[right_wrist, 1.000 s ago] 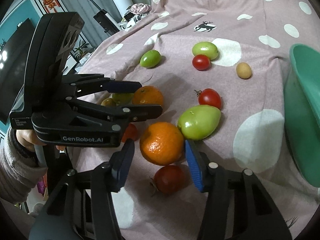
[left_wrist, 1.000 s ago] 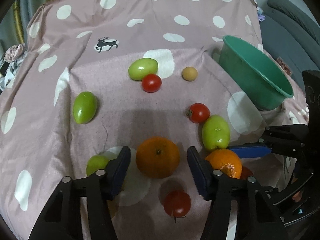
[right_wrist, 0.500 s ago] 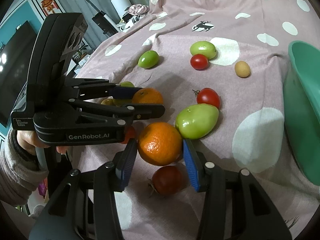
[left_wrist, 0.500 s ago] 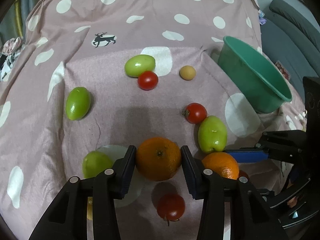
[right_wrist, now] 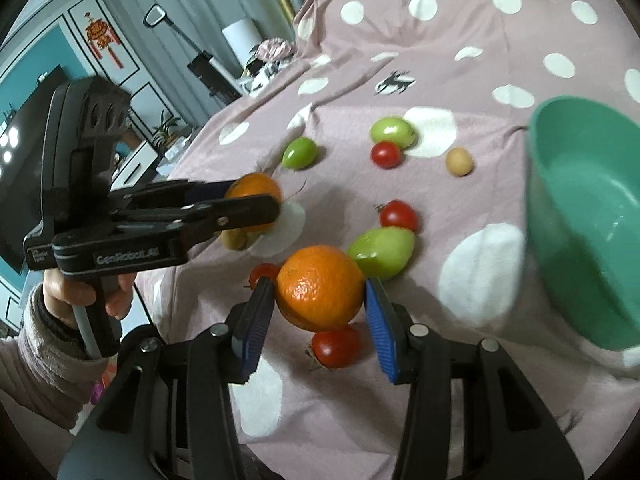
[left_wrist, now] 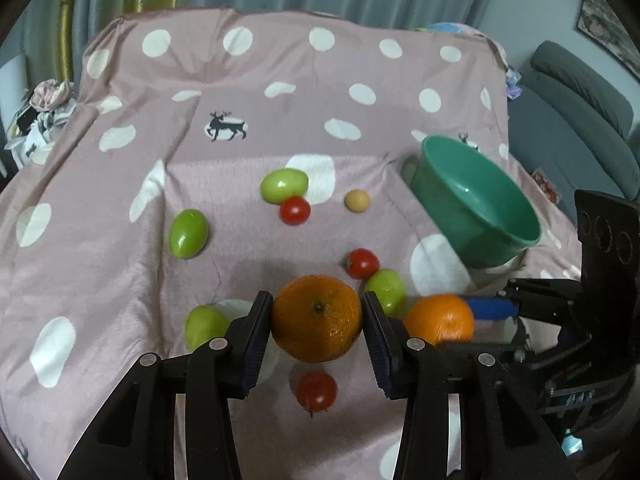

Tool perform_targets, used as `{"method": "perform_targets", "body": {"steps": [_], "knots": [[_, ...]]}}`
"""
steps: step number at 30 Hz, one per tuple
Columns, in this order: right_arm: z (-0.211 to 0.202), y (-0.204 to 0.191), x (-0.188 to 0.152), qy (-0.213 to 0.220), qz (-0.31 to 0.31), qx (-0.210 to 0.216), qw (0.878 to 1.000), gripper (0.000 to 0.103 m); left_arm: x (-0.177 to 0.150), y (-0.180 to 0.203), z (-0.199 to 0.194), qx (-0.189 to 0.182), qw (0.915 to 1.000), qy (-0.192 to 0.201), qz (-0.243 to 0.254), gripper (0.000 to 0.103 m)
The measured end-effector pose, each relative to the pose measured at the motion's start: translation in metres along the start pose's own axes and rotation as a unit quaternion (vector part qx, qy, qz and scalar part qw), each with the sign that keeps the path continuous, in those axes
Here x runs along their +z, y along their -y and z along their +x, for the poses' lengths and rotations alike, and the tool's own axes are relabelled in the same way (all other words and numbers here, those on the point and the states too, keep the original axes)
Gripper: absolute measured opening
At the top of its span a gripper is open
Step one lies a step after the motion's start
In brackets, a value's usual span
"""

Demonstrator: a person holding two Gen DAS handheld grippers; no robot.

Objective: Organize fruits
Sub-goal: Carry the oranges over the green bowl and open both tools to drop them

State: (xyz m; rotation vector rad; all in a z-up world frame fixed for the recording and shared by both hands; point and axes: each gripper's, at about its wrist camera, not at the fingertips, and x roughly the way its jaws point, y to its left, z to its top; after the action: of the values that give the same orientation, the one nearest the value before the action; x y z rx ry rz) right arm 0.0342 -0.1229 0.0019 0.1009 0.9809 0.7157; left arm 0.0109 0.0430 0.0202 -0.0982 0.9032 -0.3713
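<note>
Across the pink dotted cloth (left_wrist: 120,272) are lying four green fruits, four red tomatoes, one tan ball; each tool, left tool (left_wrist: 316,324) and right tool (right_wrist: 320,300), is angling downward, clamping one round orange (left_wrist: 317,318) at lower centre.

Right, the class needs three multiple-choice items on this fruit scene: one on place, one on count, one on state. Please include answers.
1. The green bowl sits: A left of the fruit; B right of the fruit; C among the fruit.
2. Count the oranges: A one; B two; C four.
3. The left claw is: A open, bare; B shut on a tomato; C shut on an orange.
B, it stands at the right edge; B, one per claw, right claw included; C, its pads press the orange's sides.
</note>
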Motion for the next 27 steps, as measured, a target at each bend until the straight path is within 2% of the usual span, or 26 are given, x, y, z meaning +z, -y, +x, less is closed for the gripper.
{"method": "perform_targets", "body": {"steps": [11,12,13,16,17,19,20,22,24,25,27], "knots": [[-0.053,0.037,0.004,0.071,0.041,-0.052,0.995,0.046,0.013,0.025,-0.007,-0.011,0.9995,0.023,0.020,0.045],[-0.059,0.043,0.004,0.079,0.048,-0.060,0.994,0.044,0.016,0.029,-0.004,-0.015,0.9993,0.022,0.025,0.045],[-0.063,0.048,0.004,0.086,0.052,-0.065,0.993,0.033,0.018,0.033,-0.002,-0.017,0.9992,0.021,0.029,0.045],[-0.083,0.063,0.006,0.113,0.062,-0.083,0.988,0.029,0.026,0.044,0.005,-0.026,0.9986,0.022,0.040,0.045],[-0.087,0.067,0.007,0.118,0.060,-0.100,0.986,0.024,0.031,0.048,0.010,-0.035,0.9983,0.023,0.041,0.045],[-0.085,0.080,0.012,0.113,0.062,-0.114,0.985,0.019,0.041,0.056,0.023,-0.040,0.9983,0.021,0.035,0.045],[-0.085,0.085,0.014,0.110,0.075,-0.108,0.985,0.020,0.046,0.058,0.026,-0.030,0.9987,0.025,0.033,0.045],[-0.087,0.085,0.012,0.115,0.078,-0.065,0.988,0.023,0.051,0.054,0.026,-0.044,0.9982,0.033,0.022,0.045],[-0.082,0.072,0.011,0.109,0.049,-0.056,0.991,0.034,0.053,0.048,0.024,-0.033,0.9986,0.036,0.018,0.045],[-0.079,0.068,0.010,0.101,0.038,-0.052,0.993,0.045,0.053,0.044,0.024,-0.024,0.9989,0.036,0.016,0.045],[-0.066,0.057,0.014,0.085,0.023,-0.029,0.996,0.052,0.050,0.037,0.022,-0.017,0.9992,0.034,0.009,0.045]]}}
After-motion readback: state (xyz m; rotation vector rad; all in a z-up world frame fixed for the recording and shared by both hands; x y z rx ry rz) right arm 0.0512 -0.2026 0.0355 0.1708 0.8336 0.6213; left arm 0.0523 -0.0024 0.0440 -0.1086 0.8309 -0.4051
